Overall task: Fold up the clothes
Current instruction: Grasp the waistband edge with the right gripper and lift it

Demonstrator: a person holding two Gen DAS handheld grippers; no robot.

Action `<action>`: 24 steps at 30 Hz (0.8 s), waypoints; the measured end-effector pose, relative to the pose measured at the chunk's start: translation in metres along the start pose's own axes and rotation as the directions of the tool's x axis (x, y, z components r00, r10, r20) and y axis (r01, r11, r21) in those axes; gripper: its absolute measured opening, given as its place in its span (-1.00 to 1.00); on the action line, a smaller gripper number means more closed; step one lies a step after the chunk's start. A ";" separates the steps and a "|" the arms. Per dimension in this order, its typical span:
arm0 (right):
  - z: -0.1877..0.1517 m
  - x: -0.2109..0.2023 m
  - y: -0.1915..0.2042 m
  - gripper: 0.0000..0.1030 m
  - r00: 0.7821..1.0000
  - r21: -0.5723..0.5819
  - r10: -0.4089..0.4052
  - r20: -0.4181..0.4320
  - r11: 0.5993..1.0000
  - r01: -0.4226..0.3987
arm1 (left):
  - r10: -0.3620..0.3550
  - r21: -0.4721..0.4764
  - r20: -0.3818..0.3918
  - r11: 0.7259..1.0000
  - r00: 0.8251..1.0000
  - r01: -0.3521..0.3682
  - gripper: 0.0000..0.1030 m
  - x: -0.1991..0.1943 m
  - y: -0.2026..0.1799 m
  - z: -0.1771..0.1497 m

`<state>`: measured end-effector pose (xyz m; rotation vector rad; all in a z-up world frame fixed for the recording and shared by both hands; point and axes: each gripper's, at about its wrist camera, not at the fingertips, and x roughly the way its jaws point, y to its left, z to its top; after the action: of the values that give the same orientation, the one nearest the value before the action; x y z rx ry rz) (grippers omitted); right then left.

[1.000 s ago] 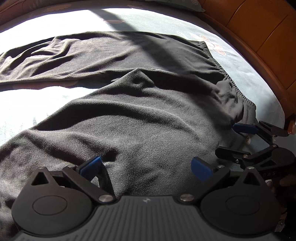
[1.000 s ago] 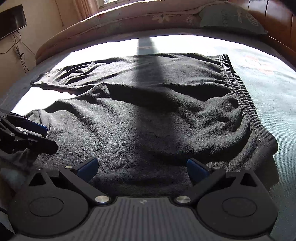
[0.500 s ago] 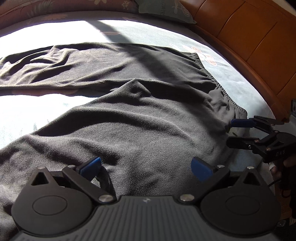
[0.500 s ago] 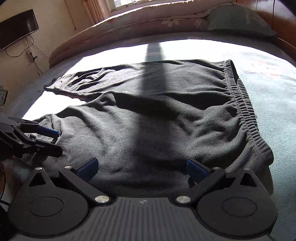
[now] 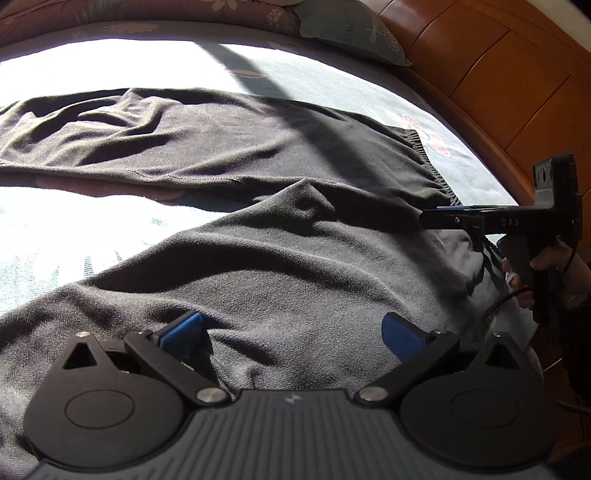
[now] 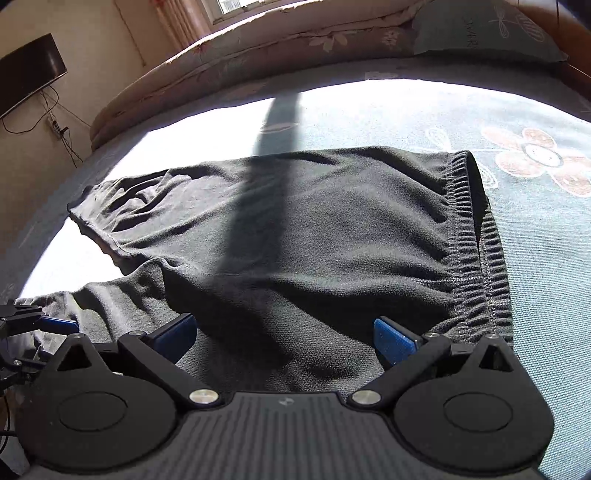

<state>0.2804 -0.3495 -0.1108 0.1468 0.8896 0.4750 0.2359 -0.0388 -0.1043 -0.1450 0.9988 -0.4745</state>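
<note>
Both sets of jaws wide open, nothing between them. Left gripper (image 5: 291, 332): blue pads (image 5: 183, 330) spread over the near leg of the black trousers (image 5: 295, 266); can't tell whether the tips touch the cloth. Right gripper (image 6: 286, 334): same, pads (image 6: 393, 341) spread over the fabric near the waist end, no pinch.

In the left view the right gripper (image 5: 439, 218) shows side-on out past the waistband (image 5: 432, 173). A hand (image 5: 554, 273) is on its handle, and the tip looks to be above the cloth, not in it. In the right view the left gripper (image 6: 40, 325) sits at the far left edge, by the near leg.

Trousers lie flat-ish on the bed (image 6: 535, 258), legs split in a V: far leg (image 5: 129, 144) runs off left, near leg comes towards the cams. Waistband (image 6: 476, 229) at the right end, elastic bunched. Wrinkles across the seat and far leg.

Step, imo: grab near leg + near waist corner, then fold over onto the far leg.

How to do it well:
- R: go for the waistband corner nearest the cam and bite the elastic, both layers. It's thick, so less slip.
- L: pinch the near leg's outer edge, well down the leg from R, so the span stays taut.
- Close fully before lifting. Fleece-type cloth is soft, so a shallow bite prob pulls out.
- Lift both together, same height, and carry across to the far leg. Line up the edges, lower, then release.
- Risk: only the top layer gets caught → the fold drags the underlayer crooked.

Pillow (image 6: 484, 33) and headboard (image 5: 517, 74) are well apart from the work area.
</note>
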 end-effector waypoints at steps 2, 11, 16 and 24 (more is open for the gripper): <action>0.002 -0.003 -0.004 1.00 1.000 -0.014 0.022 -0.018 1.000 -0.023 | 0.010 0.002 0.003 1.000 1.000 -0.010 0.99 -0.002 -0.001 0.006; 0.065 -0.034 -0.069 1.00 0.998 0.012 0.048 0.047 0.999 -0.048 | -0.075 0.057 -0.021 0.995 0.997 0.077 0.99 0.022 -0.014 0.011; 0.094 -0.009 -0.130 1.00 0.994 0.145 0.105 0.038 0.983 -0.109 | -0.124 0.010 -0.020 0.992 0.992 0.124 0.99 0.020 -0.004 0.015; 0.113 0.042 -0.178 1.00 0.955 0.299 0.291 0.052 0.908 -0.293 | -0.133 0.025 -0.024 0.991 0.991 0.134 0.99 0.021 -0.002 0.018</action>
<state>0.4499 -0.4802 -0.1259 0.5711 0.9354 0.6128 0.2596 -0.0522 -0.1104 -0.1836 1.0076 -0.6125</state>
